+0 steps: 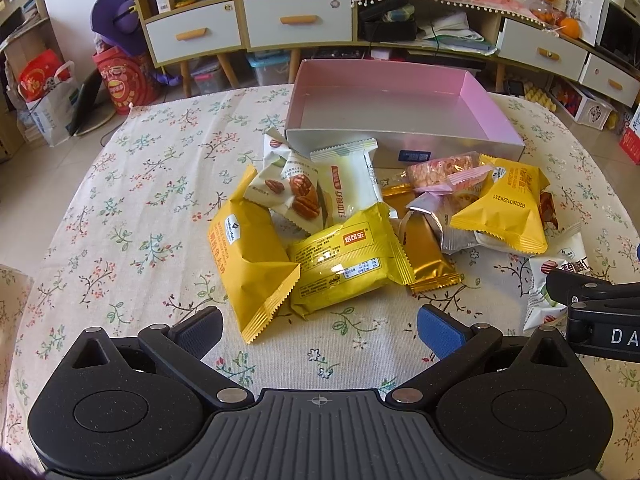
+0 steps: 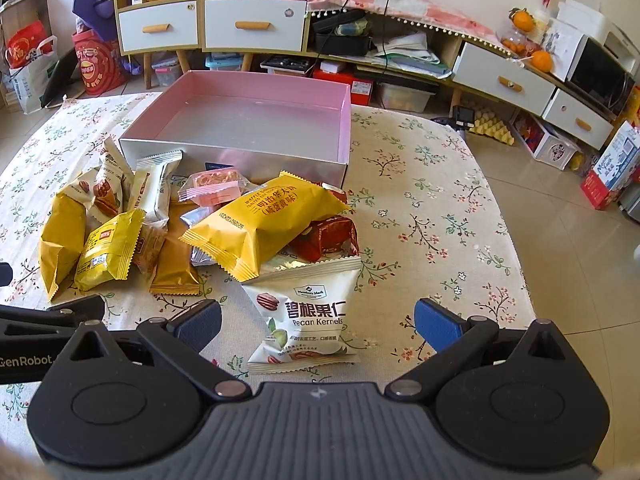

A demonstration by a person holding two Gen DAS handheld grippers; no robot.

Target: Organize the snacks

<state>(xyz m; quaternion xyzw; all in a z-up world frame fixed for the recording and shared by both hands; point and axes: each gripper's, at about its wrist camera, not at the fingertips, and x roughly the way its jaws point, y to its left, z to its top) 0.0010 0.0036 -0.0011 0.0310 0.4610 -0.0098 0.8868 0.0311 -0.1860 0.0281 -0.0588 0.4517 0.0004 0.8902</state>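
A pile of several snack packets lies on the flowered tablecloth in front of an empty pink-lined box (image 1: 400, 100), which also shows in the right wrist view (image 2: 256, 120). My left gripper (image 1: 320, 330) is open, just short of two yellow packets (image 1: 256, 268) (image 1: 344, 268). My right gripper (image 2: 318, 322) is open, its fingers either side of a white pecan kernels packet (image 2: 306, 316) without touching it. A large yellow packet (image 2: 260, 224) and a red packet (image 2: 328, 236) lie behind it. Part of the right gripper's body shows at the right edge of the left wrist view (image 1: 592, 308).
The table (image 2: 440, 200) ends close on the right, with tiled floor beyond. Shelves and drawers (image 1: 288, 20) stand behind the table. Bags (image 1: 120, 80) sit on the floor at the left.
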